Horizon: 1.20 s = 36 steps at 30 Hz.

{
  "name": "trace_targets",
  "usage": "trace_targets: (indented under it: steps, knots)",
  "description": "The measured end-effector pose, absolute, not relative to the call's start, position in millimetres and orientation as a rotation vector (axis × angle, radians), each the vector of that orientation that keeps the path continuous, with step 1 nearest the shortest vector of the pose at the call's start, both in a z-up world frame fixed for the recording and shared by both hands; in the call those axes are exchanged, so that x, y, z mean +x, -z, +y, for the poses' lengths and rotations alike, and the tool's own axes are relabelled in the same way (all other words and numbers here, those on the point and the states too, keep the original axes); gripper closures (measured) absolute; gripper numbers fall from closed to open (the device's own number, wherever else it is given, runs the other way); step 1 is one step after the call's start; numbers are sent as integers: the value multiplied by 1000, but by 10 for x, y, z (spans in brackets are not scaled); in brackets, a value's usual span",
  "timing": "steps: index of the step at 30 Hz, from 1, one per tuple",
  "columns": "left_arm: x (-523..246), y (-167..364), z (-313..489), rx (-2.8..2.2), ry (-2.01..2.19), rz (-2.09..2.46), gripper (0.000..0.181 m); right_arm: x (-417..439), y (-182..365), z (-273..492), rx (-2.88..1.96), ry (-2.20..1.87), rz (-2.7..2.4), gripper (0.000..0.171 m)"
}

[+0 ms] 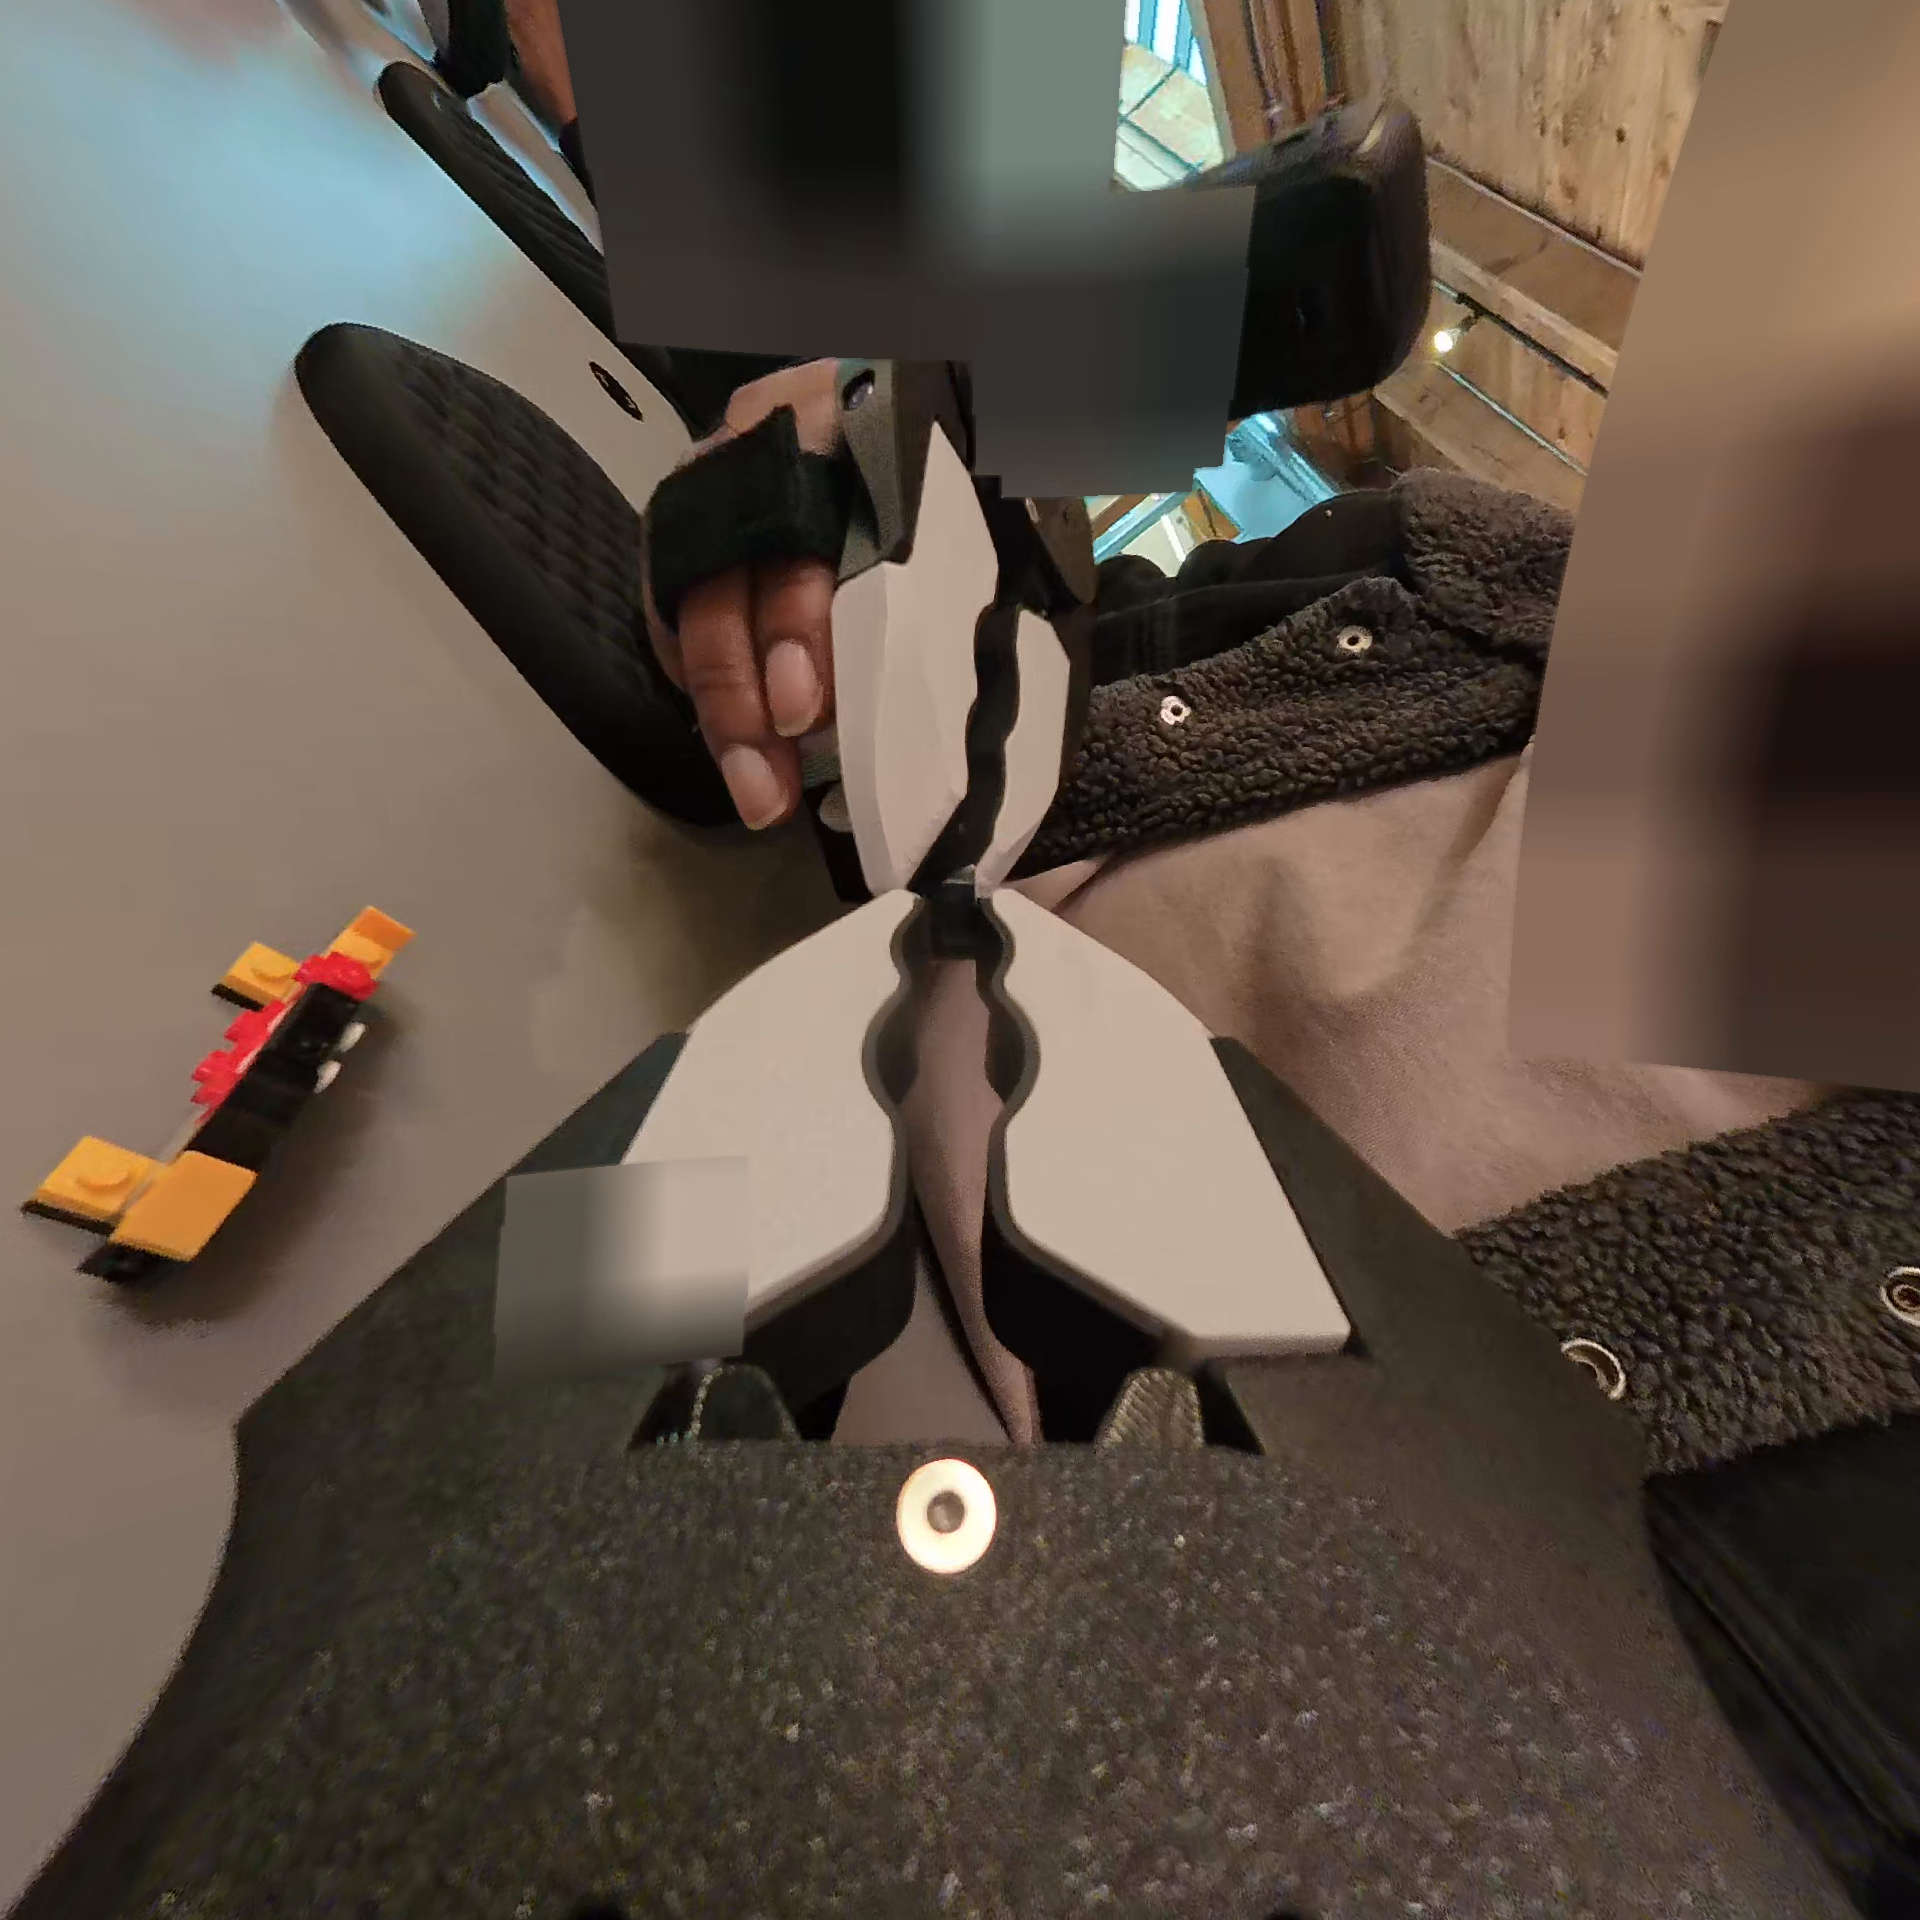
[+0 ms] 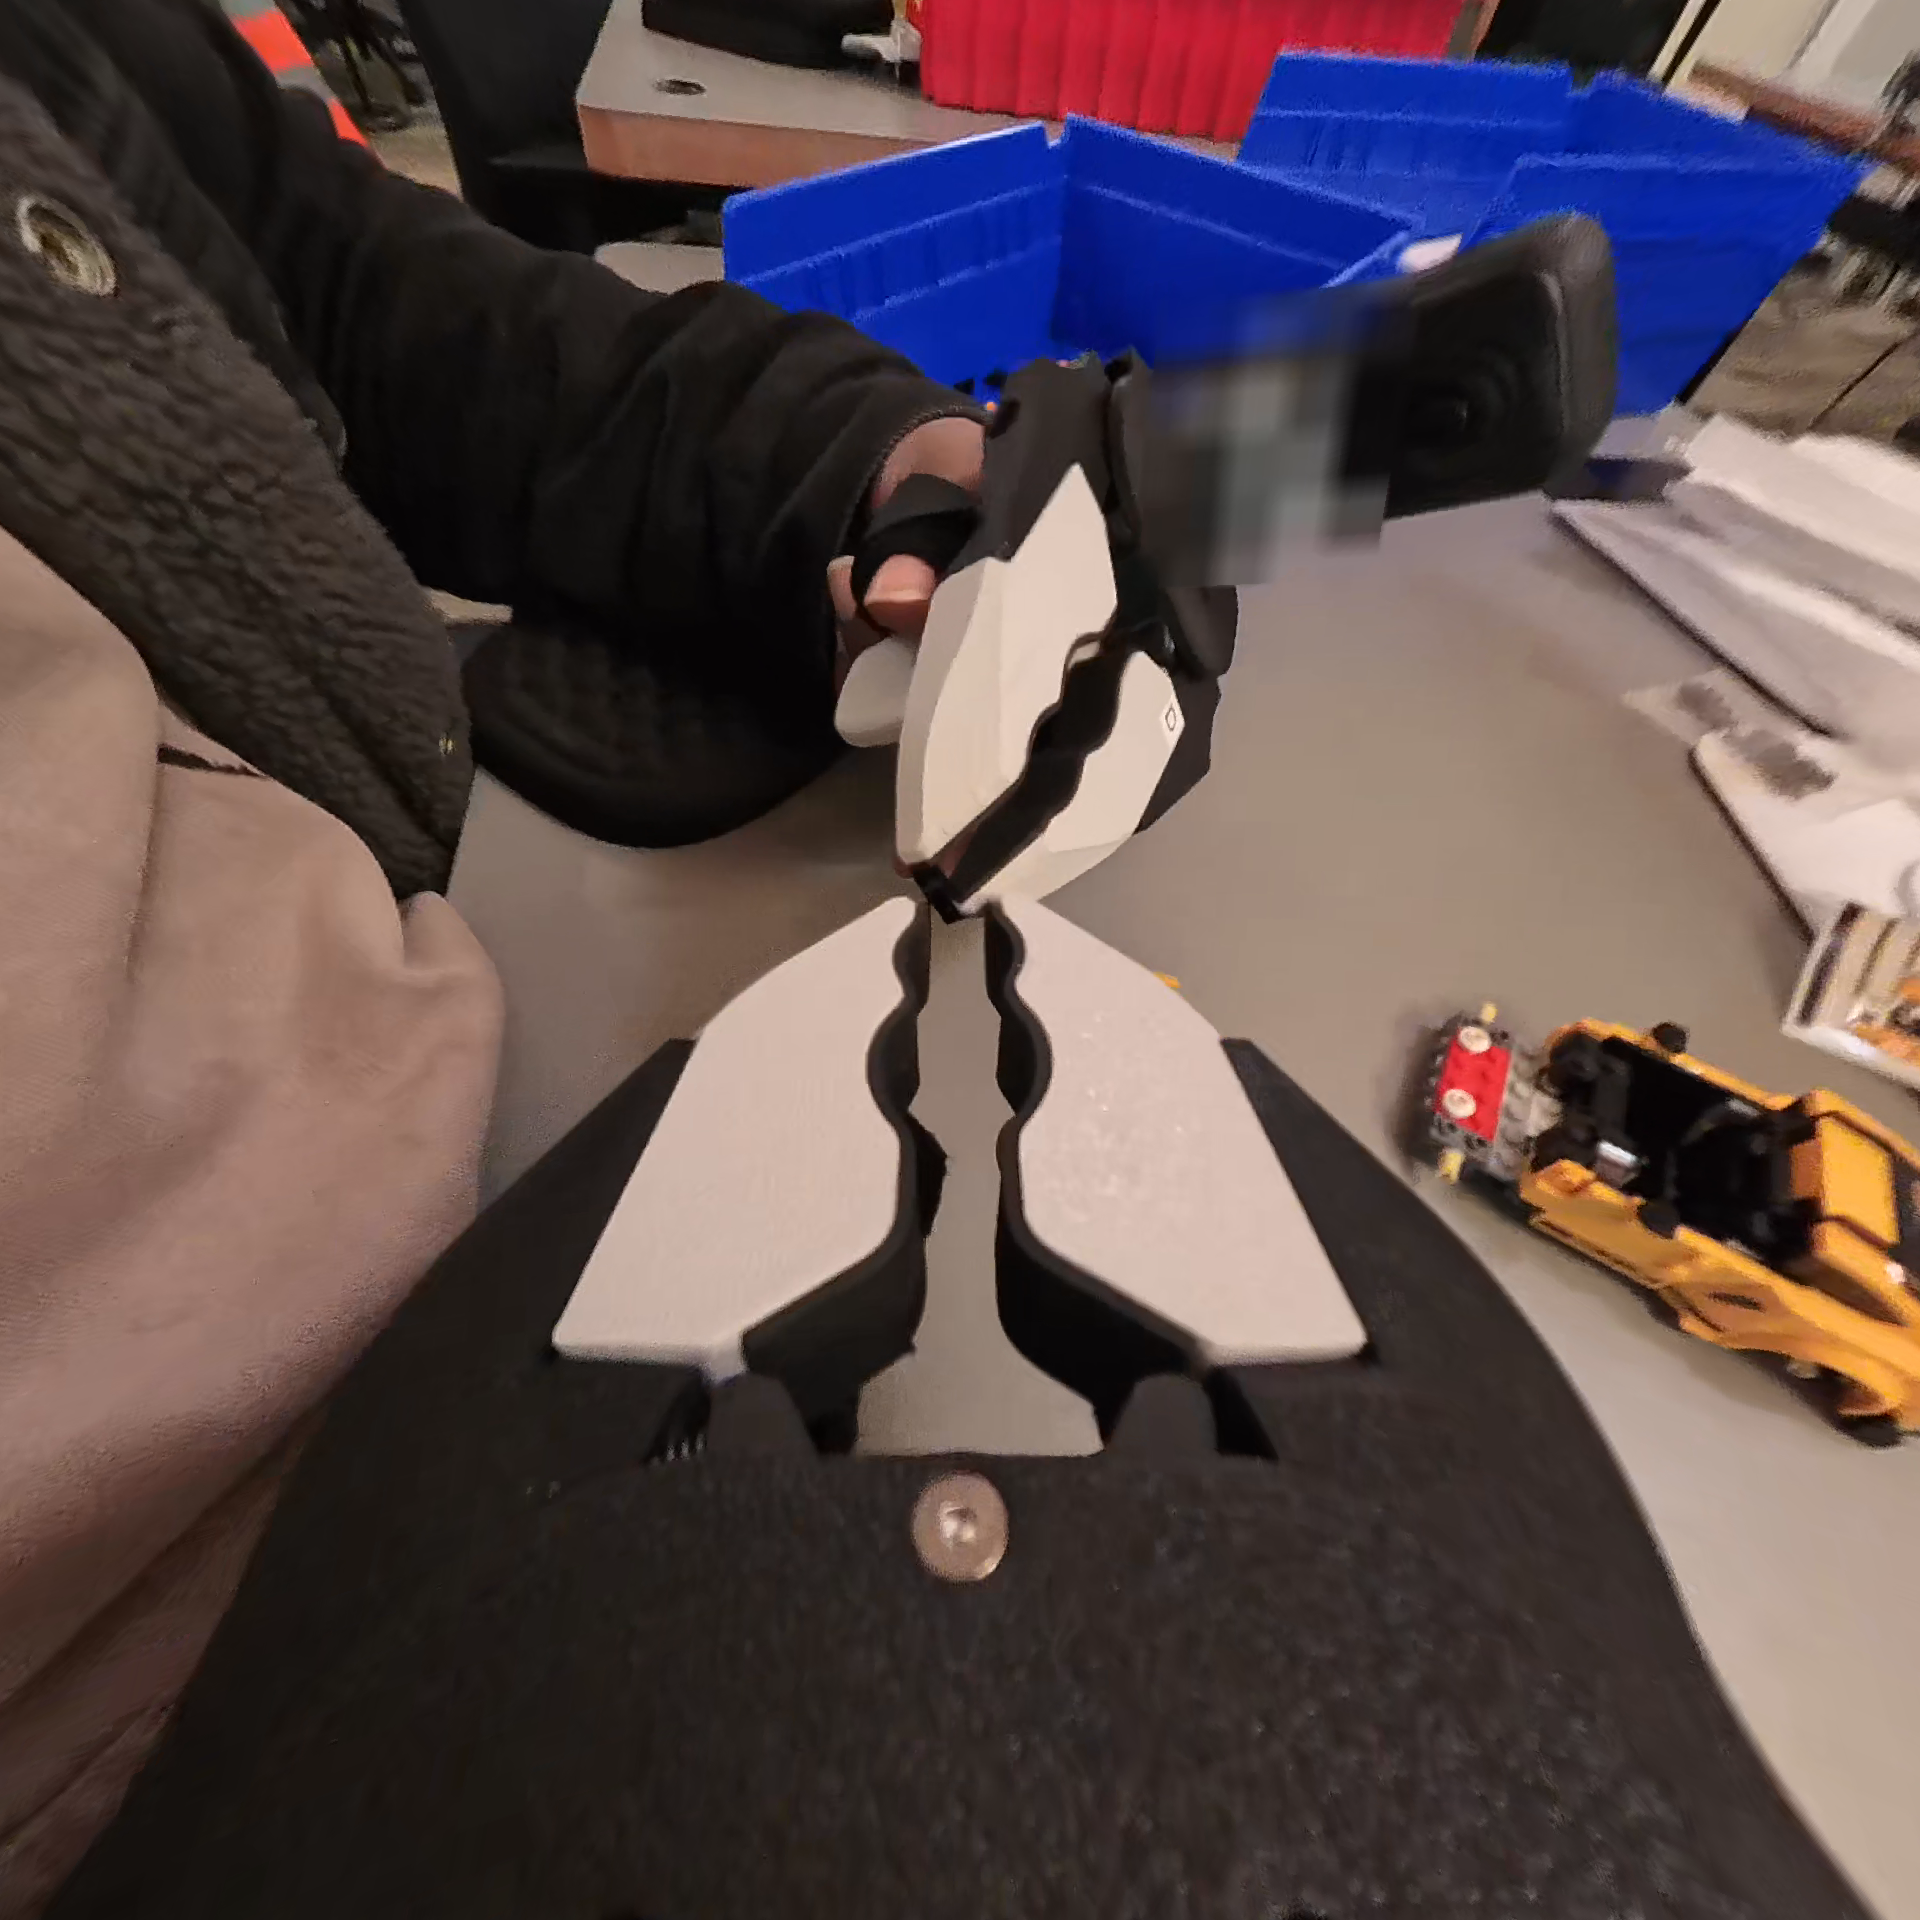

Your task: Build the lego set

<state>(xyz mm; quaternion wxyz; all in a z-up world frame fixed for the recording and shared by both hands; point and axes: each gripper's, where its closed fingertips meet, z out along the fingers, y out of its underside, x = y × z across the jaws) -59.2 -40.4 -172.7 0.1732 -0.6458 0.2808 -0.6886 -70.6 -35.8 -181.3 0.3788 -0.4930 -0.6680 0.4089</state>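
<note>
A small black piece sits pinched between both tool tips in mid-air. The left tool grasps it; the right tool, slightly parted, meets it. At nine o'clock on the surface lies an unfinished sub-assembly; at three o'clock, the mostly built yellow car. The build looks well advanced.

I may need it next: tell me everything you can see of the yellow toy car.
The yellow toy car is a part-built brick model lying on the grey table, right of both grippers, touched by neither. Its body is yellow, the cabin black and open on top. A red block sits at the exposed grey end.
</note>
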Motion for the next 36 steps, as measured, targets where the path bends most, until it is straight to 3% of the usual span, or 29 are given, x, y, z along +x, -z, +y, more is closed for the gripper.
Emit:
trace_targets:
  steps: [7, 15, 23, 36]
  knots:
    - [-584, 1804, -353, -1870, 1919, 760, 174, -651, 1884, -313, -1165, -829, -1754, 169]
    - [-609, 1980, -61, -2003, 1422, 689, 167, -563, 1992, 84, -1252, -458, -1716, 169]
    - [-531, 2089, -27, -2076, 1177, 683, 169, -561, 2127, 200, -1180, -174, -1754, 169]
    - [-487, 2095, -29, -2054, 1156, 686, 163, -609, 2139, 80, -1086, -205, -1777, 170]
